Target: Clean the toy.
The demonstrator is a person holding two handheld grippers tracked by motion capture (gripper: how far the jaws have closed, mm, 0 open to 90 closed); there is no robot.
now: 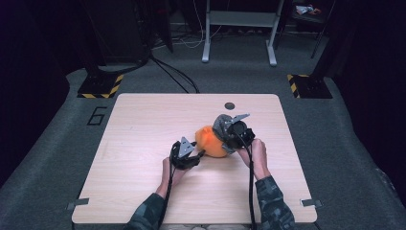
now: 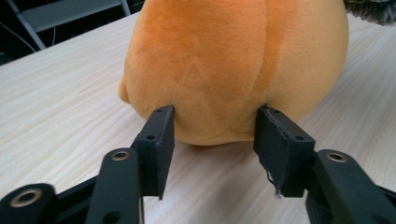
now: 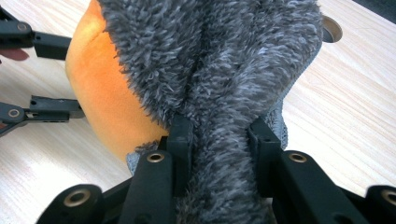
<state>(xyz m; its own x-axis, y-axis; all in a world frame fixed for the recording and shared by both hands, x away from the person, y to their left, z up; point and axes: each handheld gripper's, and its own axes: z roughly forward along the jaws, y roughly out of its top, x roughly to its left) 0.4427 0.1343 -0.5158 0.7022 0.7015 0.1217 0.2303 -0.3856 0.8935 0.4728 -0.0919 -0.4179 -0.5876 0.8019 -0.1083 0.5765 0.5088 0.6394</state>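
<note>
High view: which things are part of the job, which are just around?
In use: orange plush; grey fuzzy cloth, pinched by the right gripper; left gripper, jaws at the plush's base.

Just around: table; white stand on the floor behind.

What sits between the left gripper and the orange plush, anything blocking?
Nothing visible. The left gripper has its jaws spread right at the orange plush, tips at or nearly on its surface with bare table below. The right gripper is clamped on the grey fuzzy fabric.

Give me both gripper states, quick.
Left gripper: open, jaw tips at the orange plush toy, not clamping it.
Right gripper: shut on the grey fuzzy fabric.
</note>
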